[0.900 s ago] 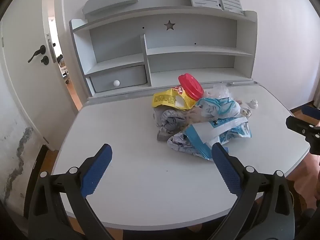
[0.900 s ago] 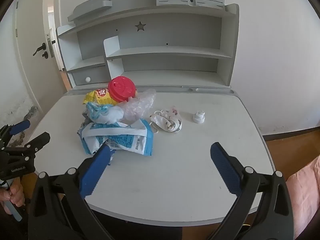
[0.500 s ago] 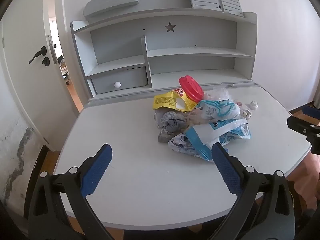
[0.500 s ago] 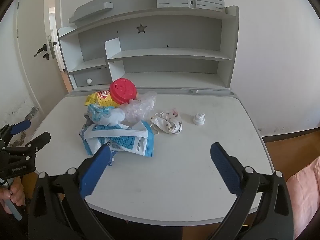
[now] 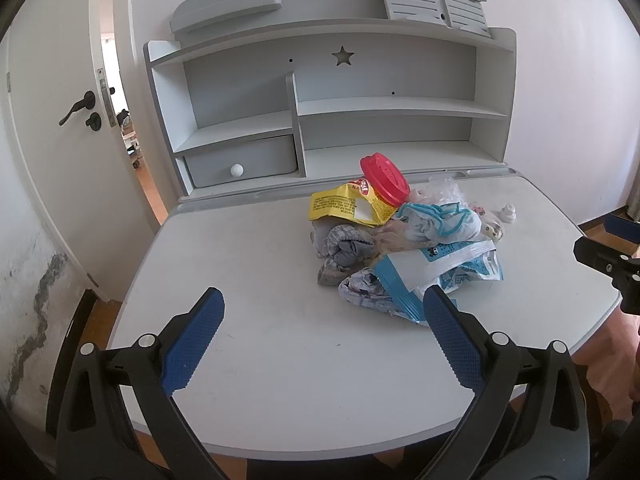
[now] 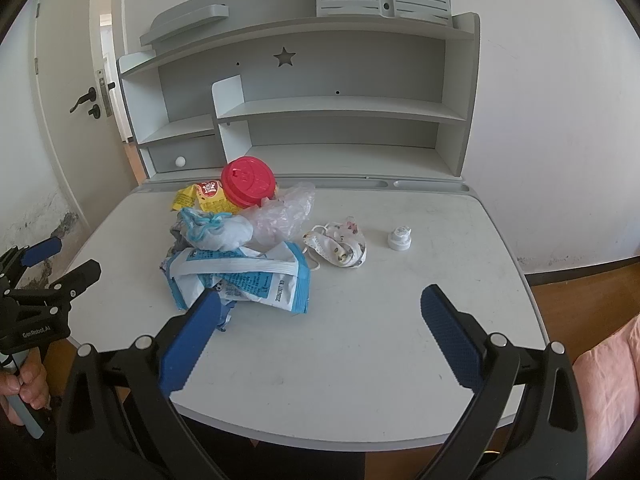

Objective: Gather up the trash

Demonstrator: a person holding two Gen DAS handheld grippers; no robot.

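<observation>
A pile of trash sits on the grey desk (image 5: 260, 352): a blue-and-white wrapper (image 5: 436, 272) (image 6: 244, 276), a yellow snack bag (image 5: 344, 208), a red lid (image 5: 384, 178) (image 6: 248, 182), crumpled clear plastic (image 6: 284, 212) and grey cloth (image 5: 344, 248). A patterned face mask (image 6: 340, 244) and a small white cap (image 6: 399, 238) lie right of the pile. My left gripper (image 5: 320, 338) is open and empty, over the desk's front left, short of the pile. My right gripper (image 6: 318, 334) is open and empty, over the desk's front, its left finger in front of the wrapper.
A grey shelf unit (image 5: 320, 120) with a small drawer (image 5: 240, 160) stands at the back of the desk. A white door (image 5: 60, 140) stands ajar at the left. White walls lie behind and to the right. Wooden floor (image 6: 580, 292) shows at the right.
Both grippers have drifted slightly; the views shifted a little. The trash has not moved, and both grippers stay open.
</observation>
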